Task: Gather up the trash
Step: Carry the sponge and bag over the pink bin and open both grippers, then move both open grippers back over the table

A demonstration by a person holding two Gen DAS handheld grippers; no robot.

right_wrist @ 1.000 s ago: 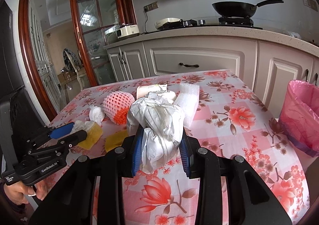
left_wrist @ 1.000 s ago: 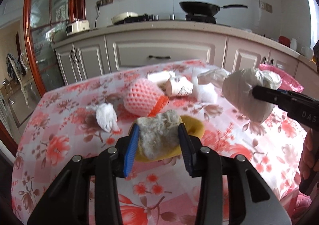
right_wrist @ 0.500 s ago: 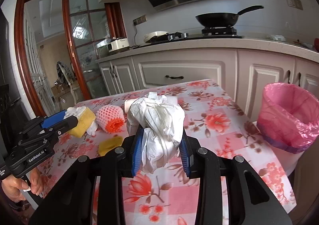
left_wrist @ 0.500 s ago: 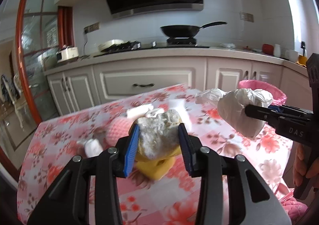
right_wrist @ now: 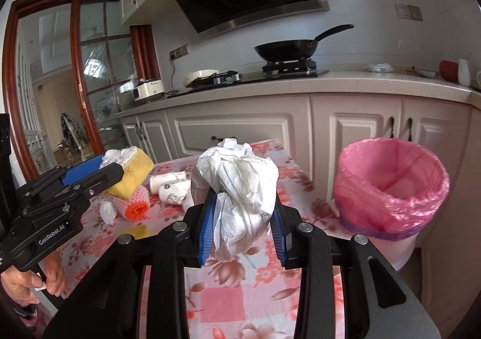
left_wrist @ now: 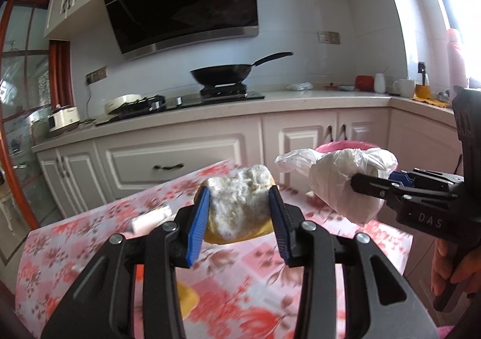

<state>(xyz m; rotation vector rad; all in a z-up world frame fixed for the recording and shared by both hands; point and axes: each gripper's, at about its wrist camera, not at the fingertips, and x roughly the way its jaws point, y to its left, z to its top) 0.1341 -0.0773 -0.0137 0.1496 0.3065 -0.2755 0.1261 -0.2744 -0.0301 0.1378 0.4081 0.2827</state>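
My left gripper (left_wrist: 239, 220) is shut on a yellow sponge with a grey-white scrubby top (left_wrist: 240, 208) and holds it above the floral table; the sponge also shows in the right wrist view (right_wrist: 132, 170). My right gripper (right_wrist: 243, 232) is shut on a crumpled white plastic bag (right_wrist: 240, 188), held above the table's right part; the bag also shows in the left wrist view (left_wrist: 342, 182). A bin lined with a pink bag (right_wrist: 390, 185) stands off the table's right edge, to the right of my right gripper.
On the floral tablecloth (right_wrist: 258, 297) lie a pink foam fruit net (right_wrist: 135, 206), a crumpled tissue (right_wrist: 108, 211), white paper cups (right_wrist: 168, 185) and a yellow piece (right_wrist: 138, 230). Kitchen cabinets (right_wrist: 240, 128) and a counter with a black wok (right_wrist: 285, 50) stand behind.
Both grippers have risen and swung to the right with their loads. The sponge has come up off the table. The pink bin is now closer to my right gripper.
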